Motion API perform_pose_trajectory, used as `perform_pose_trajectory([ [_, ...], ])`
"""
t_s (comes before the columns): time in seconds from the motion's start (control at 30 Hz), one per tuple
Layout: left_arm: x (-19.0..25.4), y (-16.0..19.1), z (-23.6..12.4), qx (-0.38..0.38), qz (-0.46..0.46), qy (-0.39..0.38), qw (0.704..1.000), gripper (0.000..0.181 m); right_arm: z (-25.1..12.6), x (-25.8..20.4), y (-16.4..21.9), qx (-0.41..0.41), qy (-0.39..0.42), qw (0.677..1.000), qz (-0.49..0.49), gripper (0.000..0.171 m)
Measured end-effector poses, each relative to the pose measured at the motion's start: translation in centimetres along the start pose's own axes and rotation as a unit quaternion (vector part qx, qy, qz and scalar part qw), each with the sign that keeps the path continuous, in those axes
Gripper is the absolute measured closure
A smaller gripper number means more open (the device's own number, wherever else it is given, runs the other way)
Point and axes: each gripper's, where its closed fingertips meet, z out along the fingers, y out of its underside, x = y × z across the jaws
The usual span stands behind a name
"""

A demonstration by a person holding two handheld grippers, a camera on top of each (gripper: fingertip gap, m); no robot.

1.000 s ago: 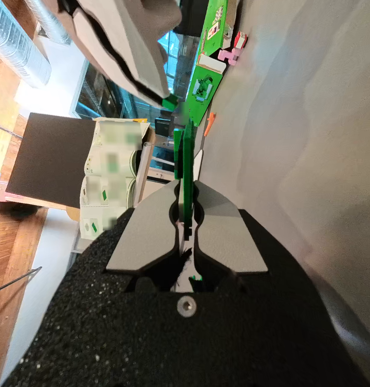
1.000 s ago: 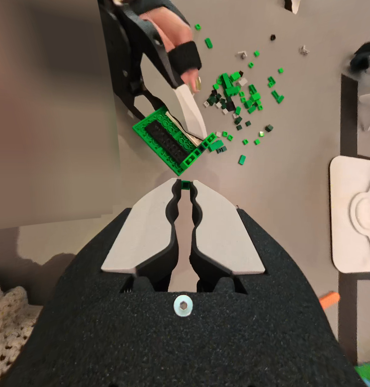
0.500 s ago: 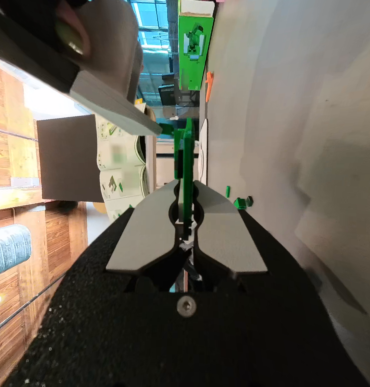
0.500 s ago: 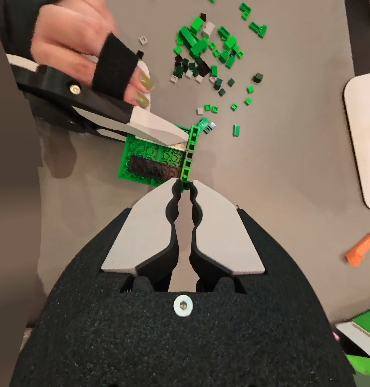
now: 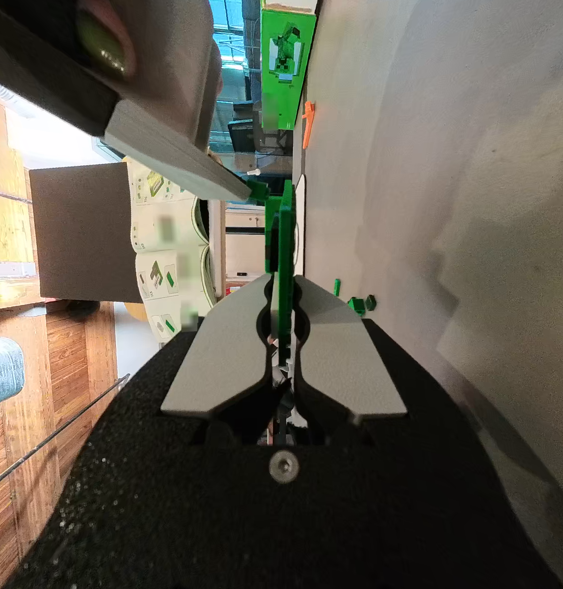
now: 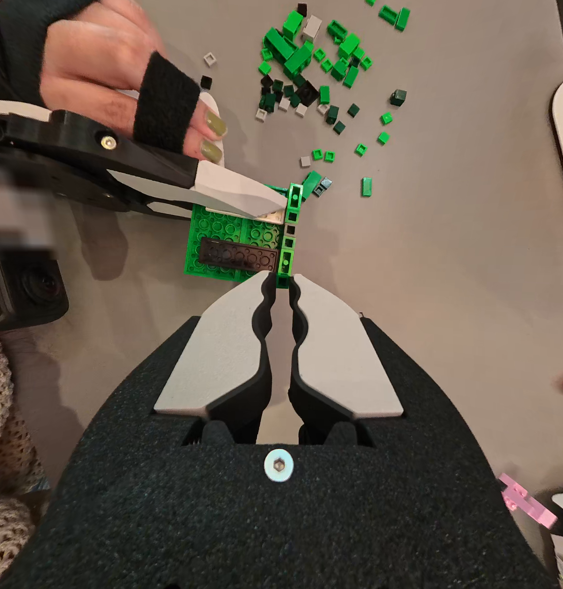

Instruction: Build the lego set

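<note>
Green plate assembly (image 6: 232,236) is swung square to the right gripper (image 6: 282,282) now, gripped edge-on above the grey desk (image 6: 433,271) by the left gripper (image 5: 283,306), jaws clamped on it. Right jaws pinch a small green brick (image 6: 282,282) that has closed in on the end of the plate's edge row, touching or nearly. Pressing it home looks next.

right tool (image 6: 282,282): advances until small green brick (image 6: 282,282) meets green plate (image 6: 229,245) edge row | plate: rotates from tilted to square | left tool (image 5: 283,306): swings toward instruction booklet (image 5: 159,242)
</note>
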Motion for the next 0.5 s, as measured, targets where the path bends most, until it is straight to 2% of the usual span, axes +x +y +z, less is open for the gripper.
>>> perform_pose_trajectory([
  [0.5,-0.24,-0.32,-0.18,0.010,0.002,-0.008,1.000,0.173,0.34,-0.29,0.47,-0.015,-0.009,1.000,0.000,0.164],
])
